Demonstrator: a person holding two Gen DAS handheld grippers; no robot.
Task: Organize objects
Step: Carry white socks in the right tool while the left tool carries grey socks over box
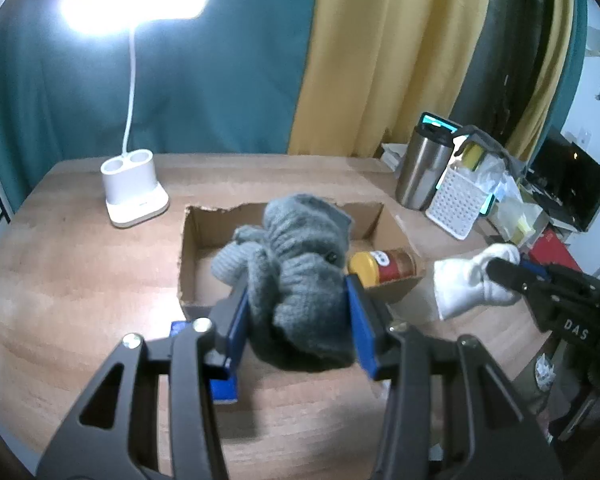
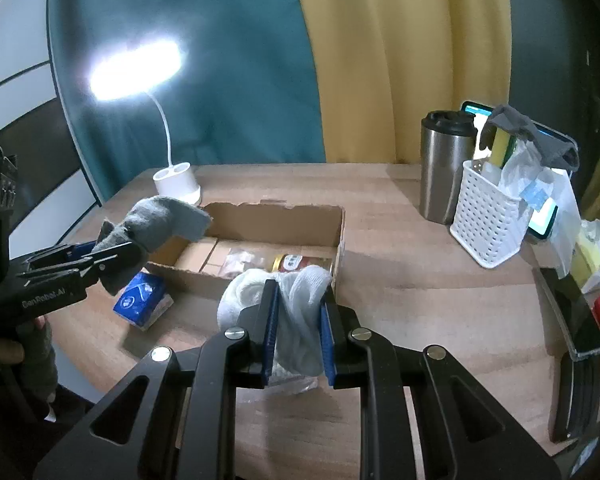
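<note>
My left gripper [image 1: 298, 304] is shut on a grey knitted glove [image 1: 296, 256], held just above the near edge of an open cardboard box [image 1: 204, 220]. It also shows in the right wrist view [image 2: 100, 258] with the grey glove [image 2: 160, 220] left of the box [image 2: 300, 216]. My right gripper [image 2: 298, 312] is shut on a white glove [image 2: 300, 312], held above the table by the box's right front corner. In the left wrist view the white glove [image 1: 464, 280] hangs right of the box. A jar with a yellow lid [image 1: 380, 266] lies in the box.
A lit white desk lamp [image 1: 134, 192] stands behind the box. A steel tumbler [image 1: 422, 168] and a white perforated basket [image 1: 458, 200] with clutter stand at the back right. A blue packet [image 2: 142, 298] lies on the table left of the box. A phone [image 2: 576, 320] lies at the right edge.
</note>
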